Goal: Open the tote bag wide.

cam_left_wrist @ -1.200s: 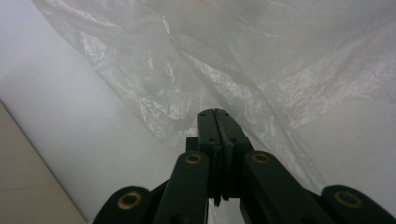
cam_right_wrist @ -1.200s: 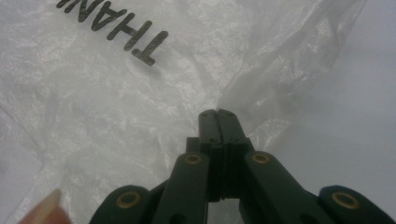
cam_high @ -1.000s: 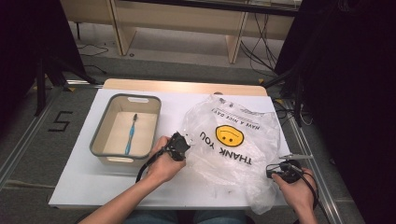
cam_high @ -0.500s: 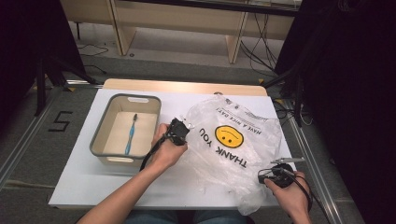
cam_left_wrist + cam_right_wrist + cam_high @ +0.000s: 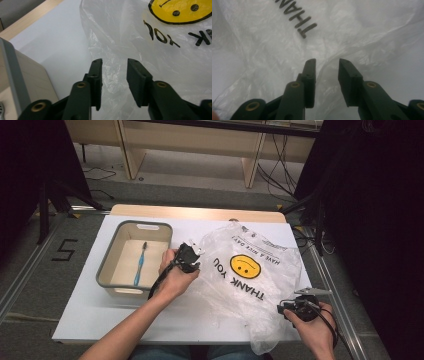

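Plastic bag (image 5: 250, 280) lies crumpled flat on my worktop (image 5: 100, 320), between both claws: left claw (image 5: 113, 75) at its left edge, right claw (image 5: 325, 72) at its near right corner, both just released, jaws parted, nothing pinched.

On the table (image 5: 90, 320), the bin (image 5: 111, 262) lies left of the plastic bag (image 5: 250, 285), with a toothbrush (image 5: 140, 264) inside it. The left gripper (image 5: 192, 256) sits between bin and bag (at the bag's left edge); the right gripper (image 5: 287, 309) is at the bag's near right corner.
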`<action>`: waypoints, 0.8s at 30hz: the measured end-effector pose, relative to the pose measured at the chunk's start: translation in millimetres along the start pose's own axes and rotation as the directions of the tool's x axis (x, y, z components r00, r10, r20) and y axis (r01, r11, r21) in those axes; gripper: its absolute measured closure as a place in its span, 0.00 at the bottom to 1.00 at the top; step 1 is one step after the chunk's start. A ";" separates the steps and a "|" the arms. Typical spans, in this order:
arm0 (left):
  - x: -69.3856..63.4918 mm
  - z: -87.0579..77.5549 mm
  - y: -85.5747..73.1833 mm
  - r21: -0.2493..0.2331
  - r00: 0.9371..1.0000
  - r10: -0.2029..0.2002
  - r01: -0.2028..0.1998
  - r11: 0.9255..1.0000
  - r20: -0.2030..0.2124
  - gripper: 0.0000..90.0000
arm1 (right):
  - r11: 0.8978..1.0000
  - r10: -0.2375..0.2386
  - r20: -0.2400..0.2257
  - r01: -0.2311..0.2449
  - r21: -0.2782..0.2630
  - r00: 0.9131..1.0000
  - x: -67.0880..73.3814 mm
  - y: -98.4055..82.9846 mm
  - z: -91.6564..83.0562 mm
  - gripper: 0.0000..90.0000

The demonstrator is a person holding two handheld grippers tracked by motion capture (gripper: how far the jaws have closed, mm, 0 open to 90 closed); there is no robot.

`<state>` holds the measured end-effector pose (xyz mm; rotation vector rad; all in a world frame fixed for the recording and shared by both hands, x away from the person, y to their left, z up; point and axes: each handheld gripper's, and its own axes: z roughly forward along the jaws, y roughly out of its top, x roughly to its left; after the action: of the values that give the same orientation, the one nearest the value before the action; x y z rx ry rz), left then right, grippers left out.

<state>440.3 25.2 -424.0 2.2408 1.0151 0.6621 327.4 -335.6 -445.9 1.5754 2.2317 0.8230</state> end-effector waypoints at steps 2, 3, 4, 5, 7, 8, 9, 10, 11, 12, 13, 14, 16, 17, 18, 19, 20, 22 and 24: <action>0.4 -9.5 -1.2 -0.031 1.000 0.005 -0.005 0.999 0.007 0.64 | 0.999 -0.010 0.035 0.011 -0.045 0.999 -0.6 2.1 -4.9 0.66; 0.1 -12.7 -1.6 -0.041 1.000 0.006 -0.006 0.999 0.007 0.62 | 0.998 -0.024 0.060 0.028 -0.064 0.998 -1.1 3.2 -7.0 0.63; 0.1 -12.7 -1.6 -0.041 1.000 0.006 -0.006 0.999 0.007 0.60 | 0.998 -0.024 0.060 0.028 -0.064 0.998 -1.1 3.2 -7.0 0.63; -0.8 -19.4 -2.4 -0.063 1.000 0.012 -0.011 0.998 0.007 0.57 | 0.995 -0.039 0.098 0.048 -0.090 0.994 0.2 5.3 -10.6 0.60; -1.0 -22.9 -2.8 -0.075 1.000 0.013 -0.013 0.997 0.004 0.53 | 0.990 -0.055 0.130 0.071 -0.121 0.990 2.2 7.7 -12.9 0.58; -1.3 -26.5 -3.3 -0.086 1.000 0.012 -0.012 0.996 0.002 0.51 | 0.987 -0.070 0.137 0.089 -0.134 0.988 3.1 9.1 -13.4 0.57; -2.9 -34.1 -5.5 -0.118 1.000 0.012 -0.012 0.993 -0.003 0.49 | 0.983 -0.084 0.136 0.104 -0.152 0.987 4.3 10.4 -13.6 0.57; -2.9 -34.1 -5.5 -0.118 1.000 0.012 -0.012 0.993 -0.003 0.48 | 0.979 -0.096 0.132 0.117 -0.167 0.987 5.9 11.6 -13.9 0.57; -6.6 -40.6 -9.3 -0.146 1.000 0.013 -0.012 0.989 0.001 0.46 | 0.975 -0.108 0.123 0.129 -0.179 0.986 7.7 13.1 -14.0 0.58; -6.6 -40.6 -9.3 -0.146 1.000 0.013 -0.012 0.989 0.001 0.45 | 0.971 -0.127 0.108 0.146 -0.189 0.986 9.2 14.9 -13.6 0.59; -10.2 -46.6 -13.5 -0.164 1.000 0.016 -0.013 0.986 0.021 0.45 | 0.968 -0.136 0.090 0.151 -0.200 0.987 11.2 16.7 -12.7 0.59; -11.6 -49.7 -15.6 -0.171 0.999 0.030 -0.025 0.985 0.028 0.44 | 0.965 -0.146 0.071 0.158 -0.210 0.987 12.9 18.6 -11.3 0.59; -14.5 -55.4 -19.7 -0.184 0.998 0.037 -0.026 0.983 0.055 0.44 | 0.957 -0.177 0.049 0.183 -0.223 0.983 17.7 22.3 -7.7 0.59; -14.5 -55.4 -19.7 -0.184 0.998 0.037 -0.026 0.983 0.055 0.43 | 0.956 -0.195 0.041 0.199 -0.217 0.980 20.7 24.1 -5.4 0.59; -16.3 -58.5 -21.9 -0.189 0.997 0.033 -0.019 0.982 0.068 0.43 | 0.954 -0.211 0.027 0.212 -0.214 0.977 23.8 25.6 -2.5 0.59; -17.8 -61.4 -24.4 -0.191 0.996 0.038 -0.022 0.981 0.080 0.42 | 0.952 -0.224 0.017 0.223 -0.212 0.974 26.7 27.1 0.1 0.59; -21.5 -66.6 -29.7 -0.184 0.993 0.060 -0.041 0.982 0.100 0.42 | 0.950 -0.234 0.008 0.231 -0.208 0.972 29.9 28.5 2.8 0.59; -23.9 -68.7 -32.5 -0.186 0.992 0.062 -0.041 0.982 0.109 0.41 | 0.947 -0.258 -0.007 0.251 -0.201 0.966 34.8 31.0 7.3 0.59; -27.6 -72.3 -38.3 -0.184 0.990 0.076 -0.054 0.982 0.116 0.41 | 0.946 -0.267 -0.021 0.258 -0.194 0.963 39.2 33.1 10.8 0.59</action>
<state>358.8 46.0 -404.6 2.1344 0.7927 0.6107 344.3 -288.2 -431.2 1.1525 2.2544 0.9680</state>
